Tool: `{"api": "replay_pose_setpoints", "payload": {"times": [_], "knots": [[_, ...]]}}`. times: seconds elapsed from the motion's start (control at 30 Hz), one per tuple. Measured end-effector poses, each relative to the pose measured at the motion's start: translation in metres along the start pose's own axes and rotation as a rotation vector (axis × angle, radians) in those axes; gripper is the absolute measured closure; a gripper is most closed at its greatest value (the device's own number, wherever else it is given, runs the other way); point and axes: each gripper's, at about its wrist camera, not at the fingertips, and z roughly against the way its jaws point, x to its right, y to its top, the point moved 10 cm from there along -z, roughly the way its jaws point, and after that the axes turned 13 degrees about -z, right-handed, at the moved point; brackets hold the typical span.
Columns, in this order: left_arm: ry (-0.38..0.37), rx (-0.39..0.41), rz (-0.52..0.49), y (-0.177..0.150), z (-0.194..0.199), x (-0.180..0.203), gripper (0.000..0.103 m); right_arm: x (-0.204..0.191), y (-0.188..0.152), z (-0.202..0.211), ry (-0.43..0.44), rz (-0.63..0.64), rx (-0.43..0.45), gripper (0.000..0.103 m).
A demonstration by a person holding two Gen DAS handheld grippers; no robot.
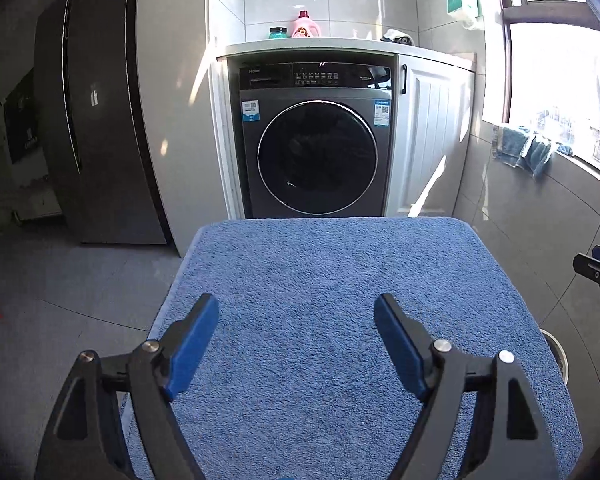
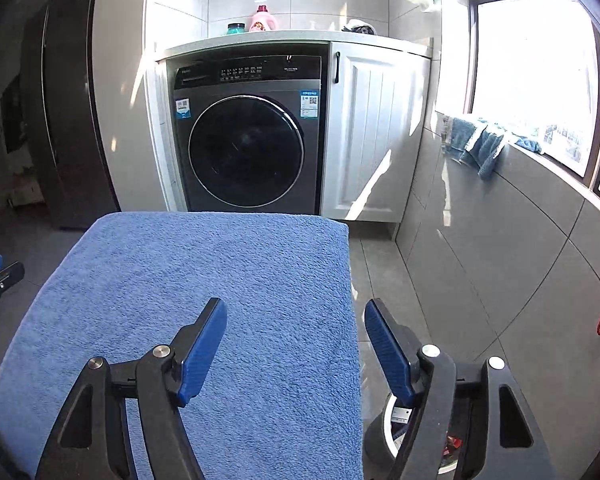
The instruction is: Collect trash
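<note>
A blue towel-covered table (image 1: 340,320) fills the lower part of both views and also shows in the right wrist view (image 2: 200,280); no trash lies on it. My left gripper (image 1: 296,312) is open and empty over the towel's near half. My right gripper (image 2: 296,316) is open and empty over the towel's right edge. A round bin (image 2: 388,428) with a white rim stands on the floor right of the table, below my right gripper; some items show inside. Its rim peeks out in the left wrist view (image 1: 560,356).
A dark washing machine (image 1: 316,140) stands behind the table under a white counter (image 1: 340,46) holding a pink bottle (image 1: 306,26). A white cabinet door (image 2: 372,136) is to its right. Blue cloths (image 2: 480,144) hang on the window sill. A dark fridge (image 1: 88,120) stands left.
</note>
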Motion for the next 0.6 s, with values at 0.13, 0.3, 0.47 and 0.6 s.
{"api": "replay_pose_setpoints", "payload": {"times": [0.13, 0.3, 0.47, 0.6], "knots": [[0.038, 0.015, -0.001, 0.002, 0.014, -0.013, 0.023, -0.042, 0.001, 0.013, 0.044, 0.044, 0.024, 0.021], [0.088, 0.041, 0.016, 0.011, 0.026, -0.029, 0.020, -0.069, 0.006, 0.016, 0.053, 0.070, 0.048, 0.013], [0.115, 0.063, 0.025, 0.022, 0.031, -0.035, 0.018, -0.069, 0.014, 0.019, 0.031, 0.068, 0.076, 0.008], [0.123, 0.085, 0.026, 0.029, 0.034, -0.034, 0.017, -0.060, 0.019, 0.022, 0.009, 0.053, 0.095, 0.007]]}}
